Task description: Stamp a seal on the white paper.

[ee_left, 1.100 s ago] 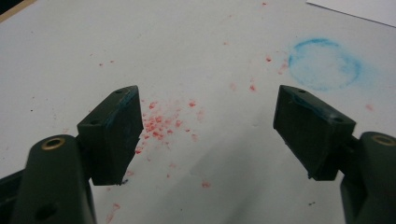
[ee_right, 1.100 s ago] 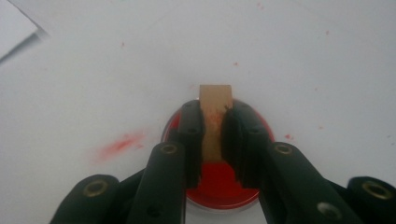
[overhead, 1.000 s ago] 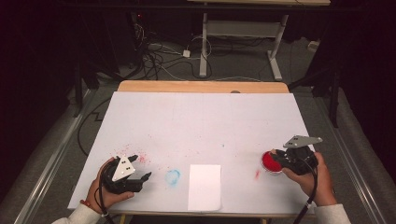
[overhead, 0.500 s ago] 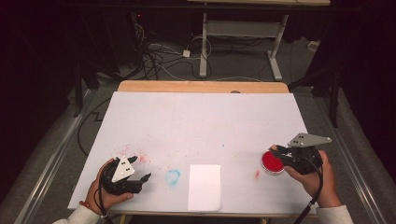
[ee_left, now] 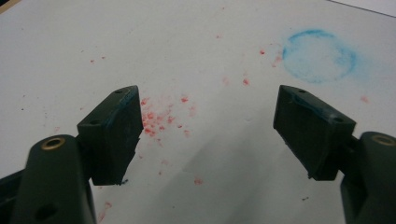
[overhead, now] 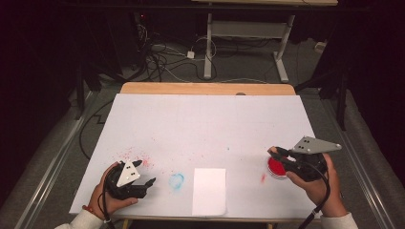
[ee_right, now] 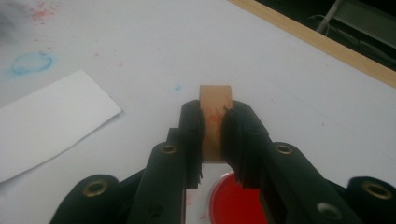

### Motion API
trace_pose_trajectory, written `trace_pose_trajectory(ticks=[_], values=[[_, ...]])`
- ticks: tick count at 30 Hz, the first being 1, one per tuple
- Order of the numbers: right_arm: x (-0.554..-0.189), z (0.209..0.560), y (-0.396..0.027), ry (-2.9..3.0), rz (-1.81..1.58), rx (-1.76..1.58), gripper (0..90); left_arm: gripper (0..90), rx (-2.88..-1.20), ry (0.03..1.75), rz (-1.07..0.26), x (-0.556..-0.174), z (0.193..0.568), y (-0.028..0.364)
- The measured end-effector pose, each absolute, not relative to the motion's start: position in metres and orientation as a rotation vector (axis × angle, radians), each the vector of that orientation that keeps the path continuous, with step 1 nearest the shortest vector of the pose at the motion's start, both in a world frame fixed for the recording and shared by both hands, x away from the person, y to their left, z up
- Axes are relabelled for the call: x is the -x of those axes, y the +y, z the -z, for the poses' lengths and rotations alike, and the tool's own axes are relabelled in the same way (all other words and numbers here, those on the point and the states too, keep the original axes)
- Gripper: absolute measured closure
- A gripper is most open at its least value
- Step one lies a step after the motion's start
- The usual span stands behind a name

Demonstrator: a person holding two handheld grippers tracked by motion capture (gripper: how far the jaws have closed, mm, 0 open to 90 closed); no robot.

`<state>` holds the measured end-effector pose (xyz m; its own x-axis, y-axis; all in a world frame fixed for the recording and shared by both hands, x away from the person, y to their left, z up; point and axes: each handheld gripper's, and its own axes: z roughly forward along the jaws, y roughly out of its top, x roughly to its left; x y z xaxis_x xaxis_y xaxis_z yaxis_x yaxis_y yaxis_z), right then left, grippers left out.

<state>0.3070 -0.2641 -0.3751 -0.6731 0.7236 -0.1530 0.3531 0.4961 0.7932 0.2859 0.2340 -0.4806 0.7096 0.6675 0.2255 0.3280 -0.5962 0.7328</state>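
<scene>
Right gripper view: my right fingers (ee_right: 215,135) pinch a wooden stamp (ee_right: 215,105) upright, directly above the red ink pad (ee_right: 233,200); paper sheet (overhead: 209,191) lies left. Left fingers (ee_left: 205,130) gape empty.

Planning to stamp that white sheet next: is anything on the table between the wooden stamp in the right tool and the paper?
Nothing visible. The right tool holds the wooden stamp above the red ink pad; between it and the white paper lie only bare table cover and a red smear.
</scene>
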Motion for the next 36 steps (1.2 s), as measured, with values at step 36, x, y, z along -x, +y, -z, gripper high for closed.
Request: trace_pose_trajectory(ticks=[36], values=[[-0.294, 0.433, -0.110, 2.663, -0.922, -0.481, 76.4, 23.1, -2.238, 0.756, -0.640, -0.284, 0.481, 0.235]])
